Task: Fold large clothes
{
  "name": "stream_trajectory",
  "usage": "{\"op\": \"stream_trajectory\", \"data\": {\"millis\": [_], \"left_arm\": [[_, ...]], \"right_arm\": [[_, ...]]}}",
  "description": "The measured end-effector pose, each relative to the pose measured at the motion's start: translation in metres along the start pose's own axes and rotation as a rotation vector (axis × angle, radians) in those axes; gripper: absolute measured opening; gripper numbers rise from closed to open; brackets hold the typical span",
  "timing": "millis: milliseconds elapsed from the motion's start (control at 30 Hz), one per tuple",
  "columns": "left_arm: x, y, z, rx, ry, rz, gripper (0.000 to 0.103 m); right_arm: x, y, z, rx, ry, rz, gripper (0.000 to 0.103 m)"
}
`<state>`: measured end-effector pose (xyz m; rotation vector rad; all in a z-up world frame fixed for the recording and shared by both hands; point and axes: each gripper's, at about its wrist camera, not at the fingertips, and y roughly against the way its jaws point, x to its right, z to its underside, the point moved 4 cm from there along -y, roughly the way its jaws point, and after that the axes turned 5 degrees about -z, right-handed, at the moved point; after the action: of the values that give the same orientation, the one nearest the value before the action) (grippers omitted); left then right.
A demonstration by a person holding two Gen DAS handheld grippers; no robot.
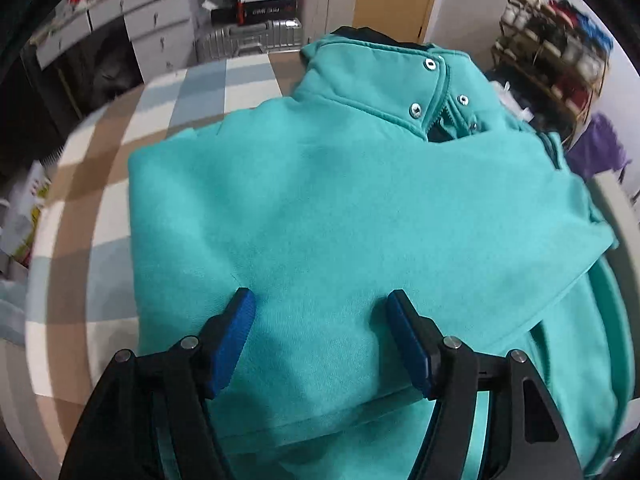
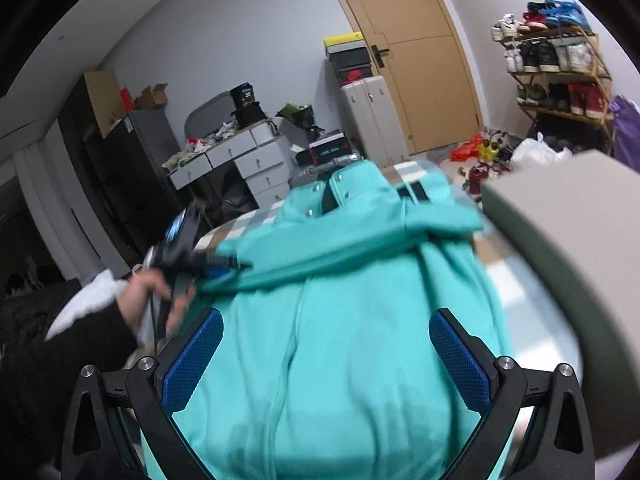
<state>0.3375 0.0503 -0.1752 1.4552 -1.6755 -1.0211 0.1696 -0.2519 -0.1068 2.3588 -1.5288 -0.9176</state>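
While the teal snap-collar sweatshirt (image 1: 360, 208) lies spread over the checked tablecloth (image 1: 120, 184), we hold our left gripper (image 1: 320, 304) above its folded body with the jaws parted and nothing clamped between them. Its blue pads (image 1: 236, 336) stand to either side of a smooth stretch of fabric, and whether their tips brush the cloth we cannot tell. Ahead of this gripper, a folded panel crosses the garment from side to side, and beyond that the collar (image 1: 384, 80) with its metal snaps (image 1: 416, 109) sits at the far end, towards the table's far edge.

Seen from the right wrist, our right gripper (image 2: 324, 320) also stands with its jaws wide apart, empty, above the near part of the same sweatshirt (image 2: 340, 340). The garment runs lengthwise away from it, a seam down the middle, up to the folded band and the collar (image 2: 344, 192) beyond. To this gripper's left, a hand (image 2: 148, 292) in a dark sleeve (image 2: 72, 344) holds the left gripper (image 2: 224, 266) at the edge of the folded band; motion blur hides how it meets the cloth there. On the right, a grey box-like block (image 2: 568, 264) fills the frame beside the sweatshirt.

Behind the table we see white drawer units (image 2: 240, 160), a silver suitcase (image 1: 248, 38), a tan door (image 2: 424, 60) and a shoe rack (image 2: 556, 64) loaded with sneakers.
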Motion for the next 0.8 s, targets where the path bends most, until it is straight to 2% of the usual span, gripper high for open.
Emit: {"op": "stream_trajectory", "data": {"millis": [67,133,200,233,267,300,367,433,533,567,633,667,733,800], "left_arm": [[-0.004,0.001,-0.005,-0.019,0.047,0.034,0.063],[-0.011,0.014,-0.012,-0.026,0.123,0.118,0.063],[-0.011,0.023,-0.018,0.002,0.134,0.156,0.064],[-0.016,0.022,-0.019,0.016,0.135,0.089,0.066],[-0.021,0.012,-0.014,-0.009,0.148,0.025,0.069],[-0.021,0.000,-0.009,-0.046,0.151,0.035,0.069],[-0.013,-0.004,-0.005,0.003,0.089,-0.004,0.075],[-0.005,-0.006,-0.001,0.018,0.042,-0.046,0.076],[-0.012,-0.003,-0.004,0.028,0.126,-0.031,0.075],[-0.016,0.001,-0.005,0.038,0.186,-0.030,0.075],[-0.017,0.010,-0.009,0.040,0.263,-0.043,0.075],[-0.011,0.013,-0.013,0.046,0.254,-0.025,0.075],[0.009,0.012,-0.017,0.044,0.159,0.025,0.075],[0.022,0.001,-0.012,0.001,0.064,0.014,0.076]], "right_arm": [[0.004,-0.021,-0.028,-0.024,0.011,-0.001,0.103],[0.006,-0.053,-0.054,-0.088,0.072,0.005,0.103],[0.013,-0.096,-0.075,-0.164,0.120,0.074,0.103],[0.020,-0.118,-0.083,-0.203,0.116,0.107,0.103],[0.026,-0.136,-0.086,-0.237,0.107,0.113,0.103],[0.032,-0.162,-0.087,-0.290,0.097,0.111,0.103],[0.050,-0.207,-0.080,-0.398,0.077,0.164,0.103],[0.067,-0.244,-0.064,-0.476,0.080,0.233,0.102],[0.086,-0.271,-0.030,-0.589,0.139,0.356,0.103],[0.078,-0.270,-0.029,-0.552,0.209,0.380,0.103],[0.075,-0.271,-0.029,-0.574,0.208,0.399,0.103],[0.077,-0.270,-0.031,-0.596,0.177,0.388,0.103],[0.079,-0.263,-0.041,-0.590,0.122,0.356,0.102],[0.078,-0.246,-0.058,-0.495,0.082,0.307,0.103]]}}
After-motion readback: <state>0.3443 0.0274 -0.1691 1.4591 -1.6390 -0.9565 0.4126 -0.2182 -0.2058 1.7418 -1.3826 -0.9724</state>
